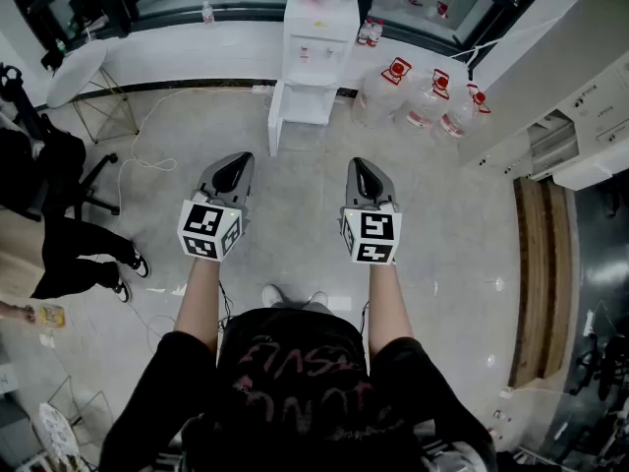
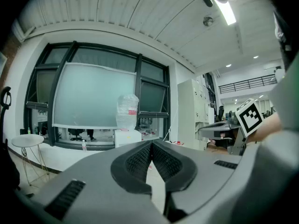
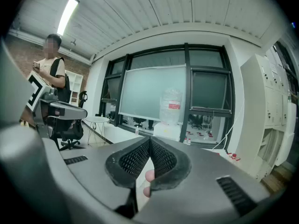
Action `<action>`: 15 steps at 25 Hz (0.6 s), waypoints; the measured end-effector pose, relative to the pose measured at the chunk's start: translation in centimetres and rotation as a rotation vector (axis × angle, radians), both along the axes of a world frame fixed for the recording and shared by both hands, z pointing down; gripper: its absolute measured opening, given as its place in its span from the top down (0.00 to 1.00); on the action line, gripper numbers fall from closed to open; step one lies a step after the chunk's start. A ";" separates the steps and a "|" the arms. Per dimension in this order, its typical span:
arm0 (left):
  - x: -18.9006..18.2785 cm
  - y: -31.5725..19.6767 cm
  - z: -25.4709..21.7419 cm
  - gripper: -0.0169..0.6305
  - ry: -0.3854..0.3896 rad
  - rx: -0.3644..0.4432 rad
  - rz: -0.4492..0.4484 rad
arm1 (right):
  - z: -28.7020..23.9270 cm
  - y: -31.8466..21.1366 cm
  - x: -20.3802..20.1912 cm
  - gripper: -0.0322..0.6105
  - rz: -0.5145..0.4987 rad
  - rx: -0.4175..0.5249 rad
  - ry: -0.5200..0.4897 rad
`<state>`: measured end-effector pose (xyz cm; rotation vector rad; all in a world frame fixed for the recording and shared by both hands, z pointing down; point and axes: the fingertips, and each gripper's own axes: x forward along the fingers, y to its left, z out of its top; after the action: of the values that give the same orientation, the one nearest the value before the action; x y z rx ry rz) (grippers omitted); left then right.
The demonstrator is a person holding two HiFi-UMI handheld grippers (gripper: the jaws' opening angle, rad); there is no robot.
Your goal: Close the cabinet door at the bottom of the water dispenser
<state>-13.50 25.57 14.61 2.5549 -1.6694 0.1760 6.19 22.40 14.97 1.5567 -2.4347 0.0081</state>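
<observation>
The white water dispenser stands against the far wall with a clear bottle on top. Its bottom cabinet door hangs open, swung out at the lower left of the unit. My left gripper and right gripper are held side by side over the floor, well short of the dispenser and pointing at it. Both are shut with nothing between the pads. In the left gripper view the left gripper has the dispenser straight ahead. The right gripper view shows the right gripper below the dispenser.
Several water jugs lie on the floor right of the dispenser. A round white table and an office chair stand at the left, where a person waits. White cabinets line the right wall.
</observation>
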 end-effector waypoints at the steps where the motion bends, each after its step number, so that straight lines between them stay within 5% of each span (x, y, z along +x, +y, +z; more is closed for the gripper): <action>1: 0.2 0.1 -0.1 0.95 -0.002 0.000 0.002 | -0.1 0.1 0.2 0.93 0.001 0.001 0.000; 15: 2.0 1.1 -0.3 0.95 -0.008 0.002 -0.002 | -1.1 0.9 1.7 0.93 -0.007 0.021 -0.007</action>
<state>-11.46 26.70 14.26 2.5568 -1.6760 0.1851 7.88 23.30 13.83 1.5593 -2.4540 -0.0132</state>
